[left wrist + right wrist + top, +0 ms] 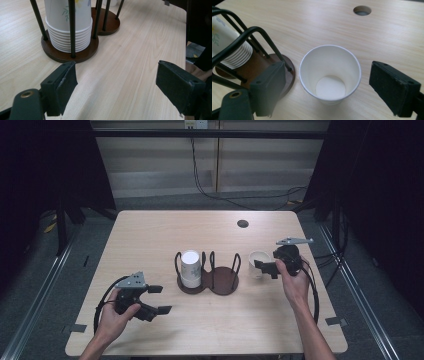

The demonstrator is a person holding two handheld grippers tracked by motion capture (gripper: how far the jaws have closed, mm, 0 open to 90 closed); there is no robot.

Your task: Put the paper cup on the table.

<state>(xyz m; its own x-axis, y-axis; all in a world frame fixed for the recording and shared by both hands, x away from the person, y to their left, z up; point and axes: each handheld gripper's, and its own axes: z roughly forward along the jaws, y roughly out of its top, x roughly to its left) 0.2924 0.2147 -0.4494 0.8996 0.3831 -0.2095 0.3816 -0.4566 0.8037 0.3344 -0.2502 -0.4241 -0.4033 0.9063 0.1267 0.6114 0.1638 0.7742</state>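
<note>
A dark wooden cup holder (222, 281) with black wire posts stands mid-table. Its left bay holds a stack of upside-down white paper cups (190, 267); the right bay is empty. A single white paper cup (257, 260) stands upright just right of the holder. My right gripper (266, 268) is open beside that cup. In the right gripper view the empty cup (330, 73) sits between and just ahead of the spread jaws, untouched. My left gripper (160, 299) is open near the table's front left, empty, with its jaws towards the stack (67, 27) and holder base (75, 53).
A round cable hole (243, 223) lies in the wooden table (150, 235) at the back right. Cables run across the floor behind. Black frames and curtains flank both sides. Bare tabletop surrounds the holder.
</note>
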